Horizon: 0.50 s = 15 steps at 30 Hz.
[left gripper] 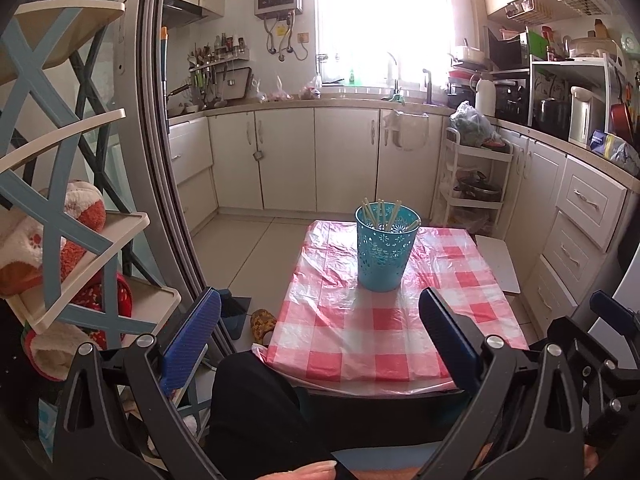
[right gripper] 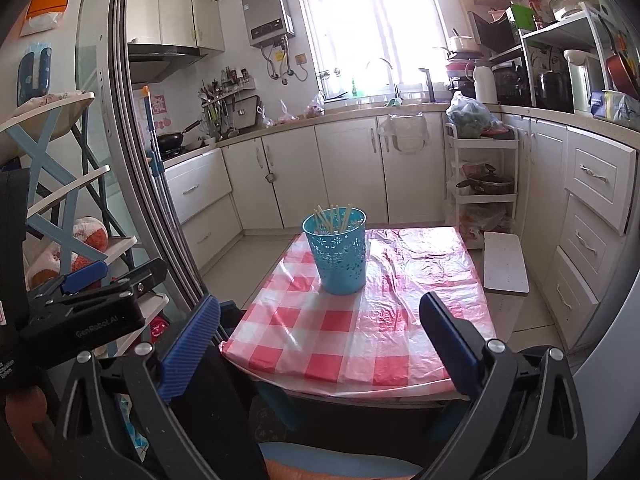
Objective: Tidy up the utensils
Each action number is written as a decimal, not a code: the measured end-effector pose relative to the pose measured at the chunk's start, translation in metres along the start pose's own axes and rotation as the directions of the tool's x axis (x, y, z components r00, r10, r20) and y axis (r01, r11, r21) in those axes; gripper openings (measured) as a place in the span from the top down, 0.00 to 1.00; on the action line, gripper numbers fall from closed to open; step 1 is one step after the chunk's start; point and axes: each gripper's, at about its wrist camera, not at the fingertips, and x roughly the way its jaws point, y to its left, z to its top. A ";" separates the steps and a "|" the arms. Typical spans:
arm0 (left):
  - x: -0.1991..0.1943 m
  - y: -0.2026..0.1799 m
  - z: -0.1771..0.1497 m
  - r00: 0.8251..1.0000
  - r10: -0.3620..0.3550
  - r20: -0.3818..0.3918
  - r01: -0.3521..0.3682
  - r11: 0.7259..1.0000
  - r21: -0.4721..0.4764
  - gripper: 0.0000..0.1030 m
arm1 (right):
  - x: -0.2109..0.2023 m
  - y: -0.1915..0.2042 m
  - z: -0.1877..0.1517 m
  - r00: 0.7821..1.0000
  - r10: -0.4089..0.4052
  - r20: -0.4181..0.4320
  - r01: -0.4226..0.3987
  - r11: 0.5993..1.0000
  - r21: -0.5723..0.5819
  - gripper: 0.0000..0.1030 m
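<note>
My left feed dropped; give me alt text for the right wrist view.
A blue perforated utensil cup holding pale chopsticks stands on a red-checked tablecloth. The right gripper hangs open before the table, holding nothing.

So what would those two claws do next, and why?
Probably nothing more than draw back. The chopsticks already stand in the blue holder, the checked tablecloth shows no loose utensils, and both the left gripper and the right gripper are open, empty and short of the holder.
</note>
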 end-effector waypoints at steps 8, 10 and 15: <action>-0.002 0.001 0.001 1.000 0.000 0.004 0.000 1.000 0.001 0.07 | 0.000 0.001 0.000 1.000 0.001 -0.001 -0.001 1.000 -0.003 0.07; -0.002 0.001 0.001 1.000 0.001 0.004 -0.001 1.000 0.001 0.07 | 0.001 0.001 -0.001 1.000 0.003 -0.003 -0.003 1.000 -0.003 0.07; -0.002 0.001 0.001 1.000 0.000 0.004 0.000 1.000 -0.002 0.07 | 0.002 0.000 -0.002 1.000 0.007 -0.015 -0.007 1.000 -0.002 0.07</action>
